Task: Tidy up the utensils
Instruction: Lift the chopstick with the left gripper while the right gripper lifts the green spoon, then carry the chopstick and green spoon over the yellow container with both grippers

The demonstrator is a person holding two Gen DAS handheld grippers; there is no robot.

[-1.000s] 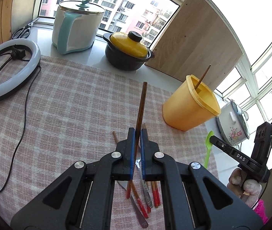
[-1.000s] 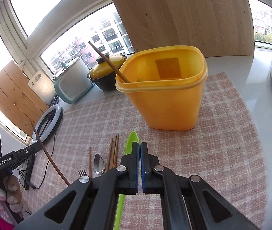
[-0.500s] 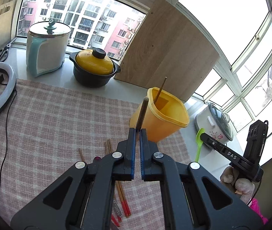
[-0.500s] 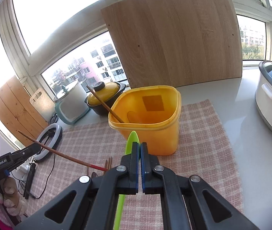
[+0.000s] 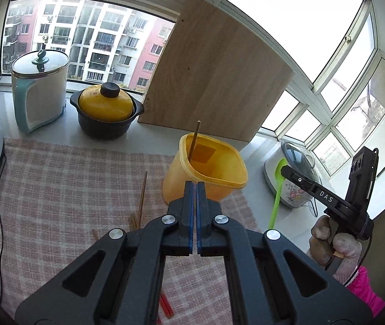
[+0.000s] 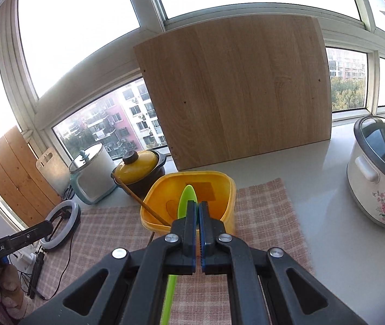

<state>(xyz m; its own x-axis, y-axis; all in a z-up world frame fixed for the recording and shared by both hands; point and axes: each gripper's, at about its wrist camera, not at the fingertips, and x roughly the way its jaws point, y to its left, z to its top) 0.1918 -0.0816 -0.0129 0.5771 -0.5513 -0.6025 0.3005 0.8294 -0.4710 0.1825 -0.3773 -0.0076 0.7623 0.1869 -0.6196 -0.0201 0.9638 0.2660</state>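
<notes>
– Left gripper (image 5: 194,187), at a kitchen window counter: how does it stand?

– Blue pads pressed together with only a hairline slit, and nothing visible between them. It hovers over the pink checked cloth (image 5: 70,184), just short of the yellow plastic container (image 5: 173,184) and pointing at its near wall.

– And the right gripper (image 6: 198,205)?

– Pinching a lime-green plastic spoon (image 6: 185,197) by the handle. In the right wrist view the spoon's blade lines up with the container's open mouth. The left wrist view puts it to the right of the container and apart from it. Whether the tip is over the rim, I cannot tell.

– What is already in the container?

– One brown wooden chopstick (image 5: 194,138), leaning on the left rim with its end poking above it.

– Other utensils?

– A few more wooden chopsticks (image 5: 141,197) lie on the cloth left of the container, on the near side. Red-tipped ones (image 5: 165,304) show under the left gripper's frame.

– Background?

– A pale wooden board (image 5: 214,67) stands propped behind the container. A black pot with a yellow lid (image 5: 105,108) and a white kettle with a teal handle (image 5: 40,89) sit behind it to the left. A white floral rice cooker (image 6: 377,184) is off to its right.
</notes>
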